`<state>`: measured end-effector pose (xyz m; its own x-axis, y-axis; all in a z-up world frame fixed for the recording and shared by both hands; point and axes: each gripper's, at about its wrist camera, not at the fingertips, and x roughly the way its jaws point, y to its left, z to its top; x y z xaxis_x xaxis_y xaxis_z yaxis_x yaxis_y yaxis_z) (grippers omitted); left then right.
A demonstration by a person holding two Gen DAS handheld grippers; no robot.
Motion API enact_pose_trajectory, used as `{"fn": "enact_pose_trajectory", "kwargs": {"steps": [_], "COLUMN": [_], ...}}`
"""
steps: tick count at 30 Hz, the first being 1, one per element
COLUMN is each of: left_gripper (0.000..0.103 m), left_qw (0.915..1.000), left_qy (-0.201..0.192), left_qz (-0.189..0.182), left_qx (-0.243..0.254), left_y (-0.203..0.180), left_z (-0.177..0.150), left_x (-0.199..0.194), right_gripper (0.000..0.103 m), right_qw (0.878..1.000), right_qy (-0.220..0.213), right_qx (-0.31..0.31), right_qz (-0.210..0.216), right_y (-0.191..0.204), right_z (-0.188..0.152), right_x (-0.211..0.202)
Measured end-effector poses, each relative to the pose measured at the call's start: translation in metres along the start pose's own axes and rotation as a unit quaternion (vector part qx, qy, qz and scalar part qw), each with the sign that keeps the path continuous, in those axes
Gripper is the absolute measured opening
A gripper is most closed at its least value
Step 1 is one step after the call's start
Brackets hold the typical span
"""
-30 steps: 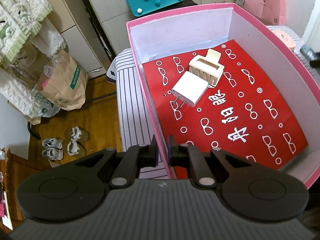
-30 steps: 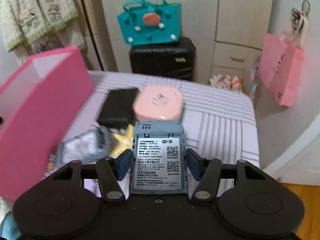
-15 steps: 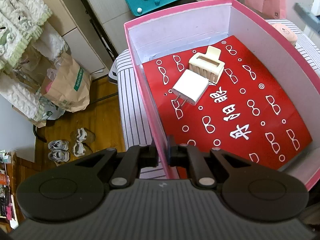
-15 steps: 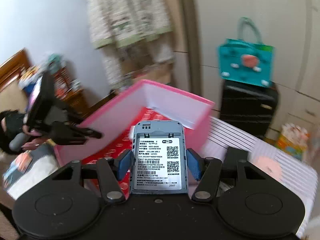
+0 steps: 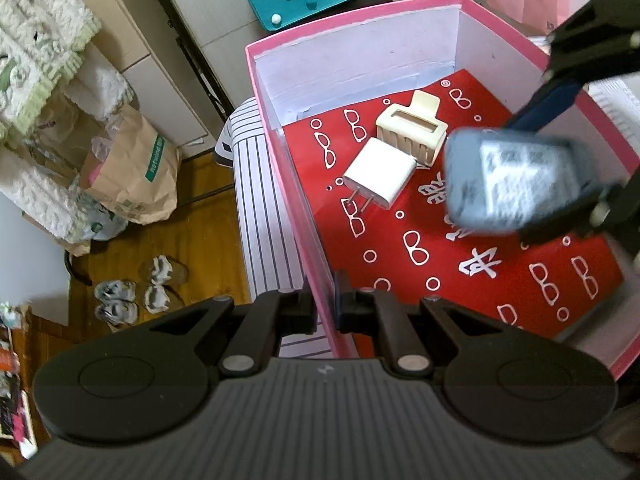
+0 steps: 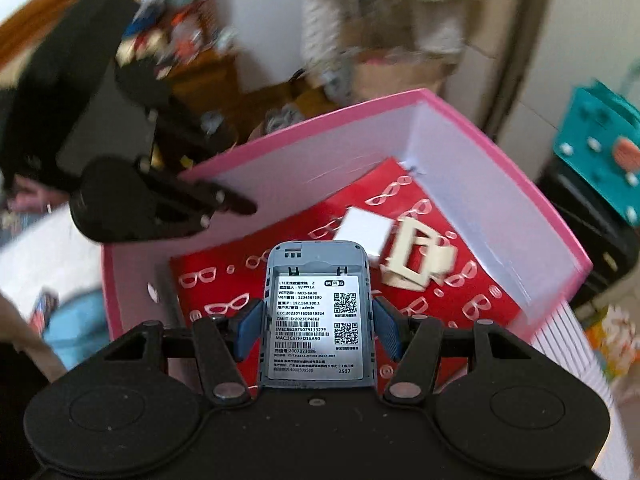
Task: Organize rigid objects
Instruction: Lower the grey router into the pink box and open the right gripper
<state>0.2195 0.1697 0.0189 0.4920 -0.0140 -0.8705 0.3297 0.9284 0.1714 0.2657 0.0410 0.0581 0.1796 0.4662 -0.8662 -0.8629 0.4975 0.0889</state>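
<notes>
On the striped bed surface [image 5: 260, 216] sits the pink box [image 5: 352, 20], open-topped, white inside, with a red printed sheet [image 5: 408, 216] lining its floor. It serves as the collecting bin for the loose items.

Left gripper [image 5: 326, 308]: jaws nearly closed, pinching the near wall of the box between the pads. Judgement: this grip steadies the box so it does not slide or tip while the other hand loads it.

Right gripper [image 6: 318, 316]: jaws at a medium spread, blue pads pressed on both long edges of the grey pocket router [image 6: 318, 312], label side up. The edge grip leaves the underside free to be set down flat. Seen from the left wrist, the router hangs above the right half of the red sheet, not yet touching it.

Already in the box, near the far wall: cream hair claw [image 5: 412, 134] and white plug adapter [image 5: 380, 178], touching each other. Bare floor lies nearer; likely drop spot.
</notes>
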Motion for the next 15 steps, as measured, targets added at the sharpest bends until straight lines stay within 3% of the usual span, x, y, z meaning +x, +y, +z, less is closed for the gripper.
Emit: {"fn": "enact_pose_trajectory", "kwargs": {"steps": [15], "left_gripper": [0.007], "left_qw": [0.9999], "left_qy": [0.004], "left_qz": [-0.009], "left_qx": [-0.004], "left_y": [0.004], "left_z": [0.002], "left_x": [0.001], "right_gripper": [0.064], "right_qw": [0.990], "right_qy": [0.102], "right_qx": [-0.093], "right_qz": [0.035], "right_y": [0.010], "right_z": [0.032], "right_x": [0.059]}}
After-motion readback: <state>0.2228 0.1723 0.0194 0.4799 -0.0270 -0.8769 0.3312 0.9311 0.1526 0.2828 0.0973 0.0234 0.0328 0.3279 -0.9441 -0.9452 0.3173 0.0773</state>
